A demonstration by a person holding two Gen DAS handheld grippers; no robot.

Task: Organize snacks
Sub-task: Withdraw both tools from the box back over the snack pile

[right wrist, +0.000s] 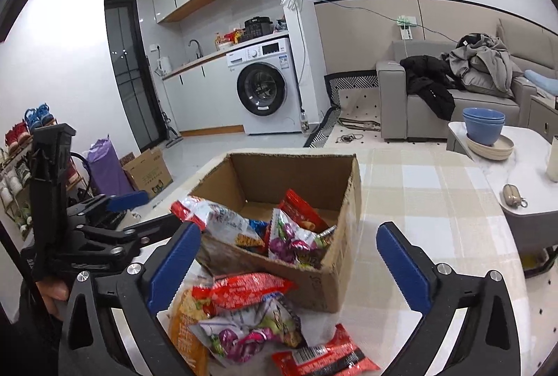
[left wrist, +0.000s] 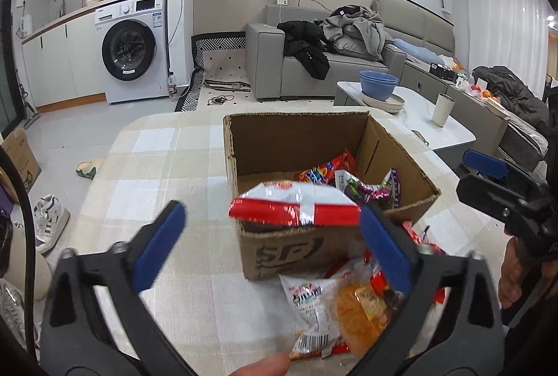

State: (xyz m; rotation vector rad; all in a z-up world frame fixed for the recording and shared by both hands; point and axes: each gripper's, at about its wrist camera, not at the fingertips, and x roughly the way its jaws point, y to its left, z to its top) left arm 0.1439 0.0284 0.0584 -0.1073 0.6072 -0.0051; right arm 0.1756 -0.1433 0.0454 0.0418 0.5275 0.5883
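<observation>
An open cardboard box [left wrist: 296,139] [right wrist: 296,174] stands on the checked tablecloth [left wrist: 157,167] with several snack packets inside, among them a purple one [right wrist: 293,236] and a red one [left wrist: 327,167]. A red-and-white packet [left wrist: 296,205] [right wrist: 212,219] lies over the box's near rim, between the wide-apart fingers of my left gripper [left wrist: 272,212]; neither pad presses on it. My right gripper [right wrist: 286,229] is open in front of the box with nothing in its grip. Below it lies a loose pile of packets [right wrist: 244,316] [left wrist: 331,306] on the cloth.
A low white coffee table [left wrist: 418,118] to the right carries blue bowls [left wrist: 378,85] [right wrist: 483,125], a cup [left wrist: 443,109] and a small pouch [right wrist: 512,194]. Behind are a grey sofa [left wrist: 265,62] with clothes and a washing machine [right wrist: 265,90]. Shoes [left wrist: 48,215] lie on the floor.
</observation>
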